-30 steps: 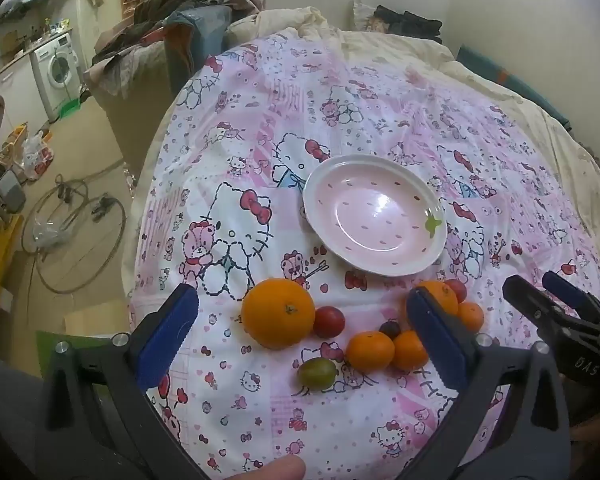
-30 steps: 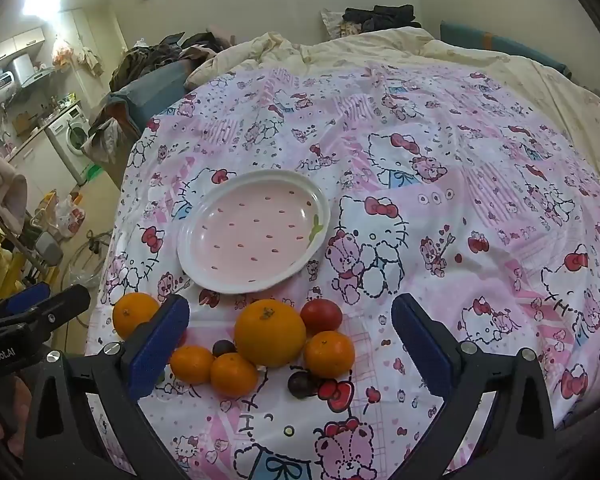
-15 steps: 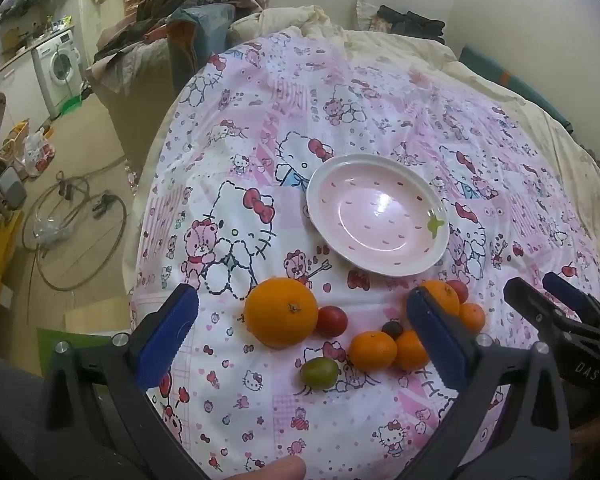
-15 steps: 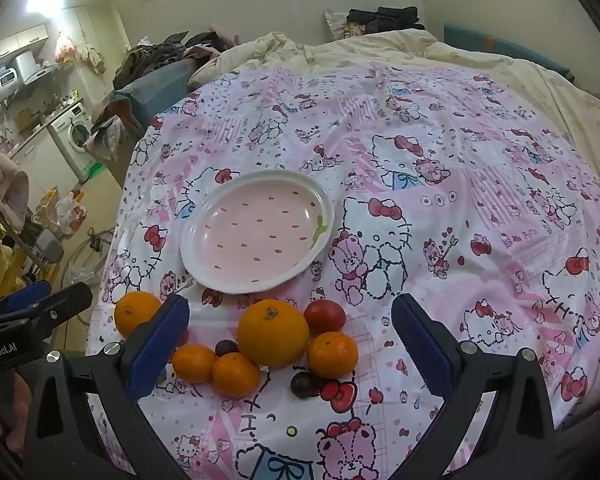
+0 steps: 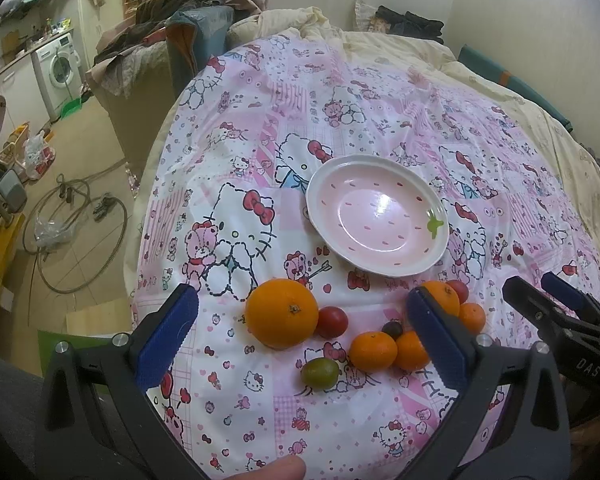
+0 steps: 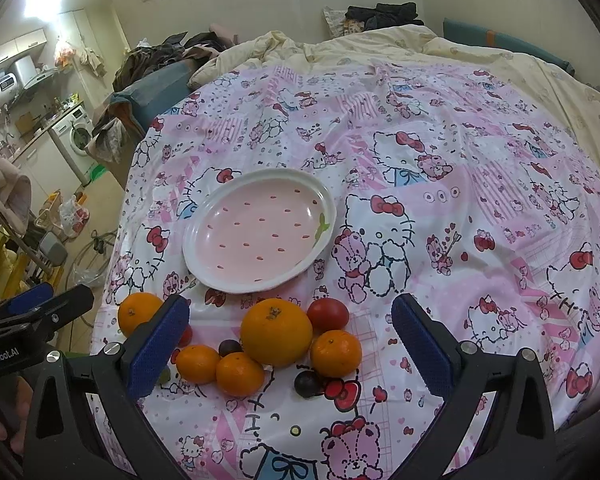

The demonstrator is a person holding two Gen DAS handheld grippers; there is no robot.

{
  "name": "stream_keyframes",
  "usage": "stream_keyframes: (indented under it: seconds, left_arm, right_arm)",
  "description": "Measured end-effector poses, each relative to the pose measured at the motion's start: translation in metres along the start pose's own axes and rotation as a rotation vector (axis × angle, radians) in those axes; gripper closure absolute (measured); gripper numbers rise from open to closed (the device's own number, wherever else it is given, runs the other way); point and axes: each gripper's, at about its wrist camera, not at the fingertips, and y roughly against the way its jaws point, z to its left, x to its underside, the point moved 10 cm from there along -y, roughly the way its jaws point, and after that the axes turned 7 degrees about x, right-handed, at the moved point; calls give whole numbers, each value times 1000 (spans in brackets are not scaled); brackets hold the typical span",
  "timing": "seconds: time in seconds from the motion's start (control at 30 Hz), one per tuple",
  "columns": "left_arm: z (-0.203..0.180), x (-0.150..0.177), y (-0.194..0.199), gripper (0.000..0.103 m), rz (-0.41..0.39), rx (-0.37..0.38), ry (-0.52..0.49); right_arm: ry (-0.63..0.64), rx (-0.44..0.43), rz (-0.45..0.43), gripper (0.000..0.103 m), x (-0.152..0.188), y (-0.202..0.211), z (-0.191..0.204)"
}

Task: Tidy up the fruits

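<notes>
Lying between the spread blue pads of the left gripper (image 5: pixel 302 334), the large round orange (image 5: pixel 281 317) is found ahead, left of centre, near the empty pink strawberry-print plate (image 5: pixel 320 184) on the patterned bedspread (image 5: pixel 236 128). The right gripper (image 6: pixel 290 344), equally agape and empty, is centred over a second big orange (image 6: pixel 276 337). Either is judged within reach; the fruits are round, so no axis matters.

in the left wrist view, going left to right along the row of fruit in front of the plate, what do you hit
big orange → green fruit → red tomato → small orange → dark round fruit. Past that, the left gripper's finger covers part of the remaining fruit, so their order is unclear.
</notes>
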Motion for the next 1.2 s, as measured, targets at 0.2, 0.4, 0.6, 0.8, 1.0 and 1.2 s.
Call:
stream_keyframes:
  seconds: [0.2, 0.4, 0.6, 0.8, 1.0, 1.2]
  left_arm:
    - [0, 0, 0, 0, 1, -1, 1]
    - [0, -2, 5, 0, -21, -14, -10]
    - [-1, 0, 4, 0, -5, -10, 3]
    - [-4, 0, 3, 0, -4, -12, -2]
    - [-1, 0, 4, 0, -5, -26, 2]
    - [1, 0, 6, 0, -9, -36, -6]
  right_arm:
    - [-1, 0, 0, 0, 0, 0, 0]
    - [-3, 0, -1, 0, 0, 0, -1]
    - [-5, 4, -4, 0, -1, 1, -2]
    - [-10, 1, -4, 0, -1, 2, -2]
    - [-16, -2, -2, 0, -2, 3, -2]
    - [-18, -4, -1, 0, -2, 3, -2]
